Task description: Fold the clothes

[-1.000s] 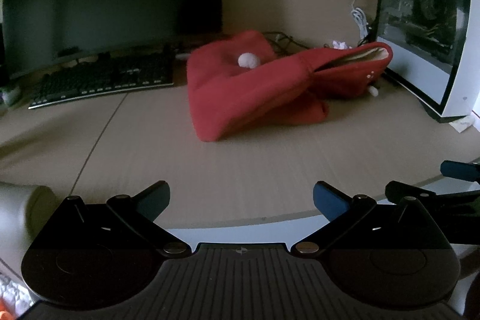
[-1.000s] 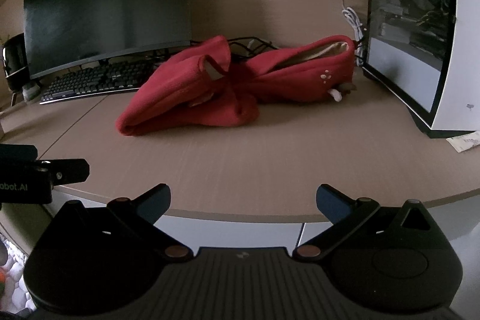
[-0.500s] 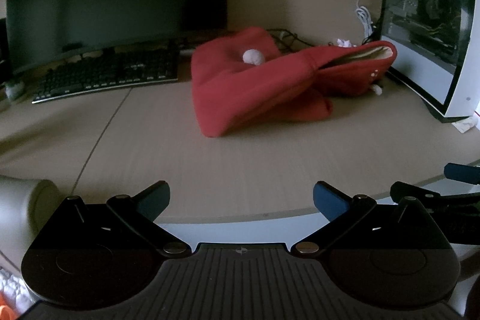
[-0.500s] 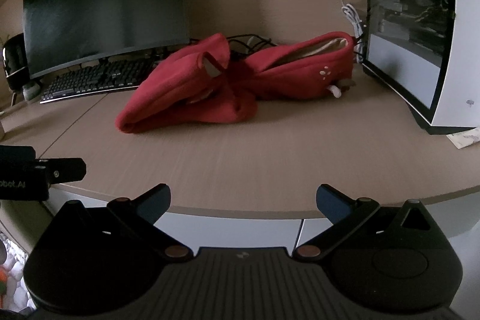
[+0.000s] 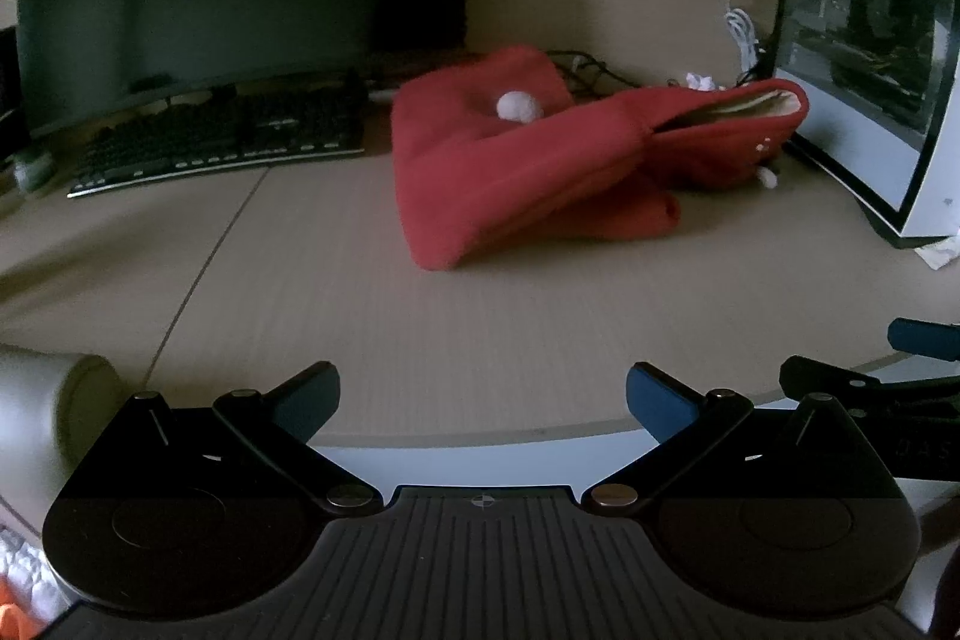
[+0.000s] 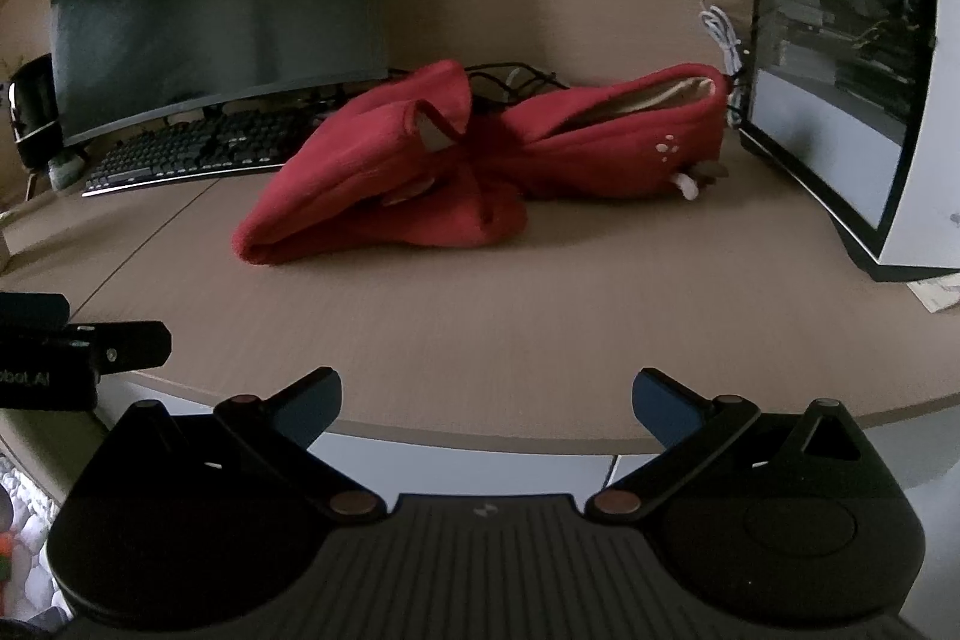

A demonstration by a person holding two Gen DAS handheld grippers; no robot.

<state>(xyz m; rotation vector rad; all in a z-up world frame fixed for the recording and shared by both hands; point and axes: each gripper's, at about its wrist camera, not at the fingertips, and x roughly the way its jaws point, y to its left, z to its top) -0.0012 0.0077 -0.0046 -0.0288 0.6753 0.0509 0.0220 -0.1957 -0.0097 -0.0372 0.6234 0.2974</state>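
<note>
Holding both grippers back at the near edge of the desk (image 6: 480,340), we have nothing between the fingers: the left gripper (image 5: 483,394) is spread wide and bare, and the right gripper (image 6: 487,394) is spread the same way. Neither touches cloth.

The task's thing, a red garment (image 6: 384,184), lies toward the far edge of the desk, between the keyboard (image 6: 186,154) at the far left and the white computer case (image 6: 870,88) at the far right. Its main body is doubled over into a thick, lumpy wad with a rounded fold at the near-left end. A white pompom (image 5: 519,106) sits on top, and a hood or opening with a pale lining (image 6: 660,97) gapes toward the case. Dark cables run behind it.

We judge the fold rough at best. Layers are stacked, but the hood end sticks out loose and the edges do not line up. Such a heap fits either a garment dropped in a pile or one partly folded, and we cannot say which.

Against the earlier frames, the garment lies in the same shape and place. Our left camera has crept slightly forward and turned a little, so the garment sits a touch further right in its view; the right view barely differs. Both claws are as wide as they were.
</note>
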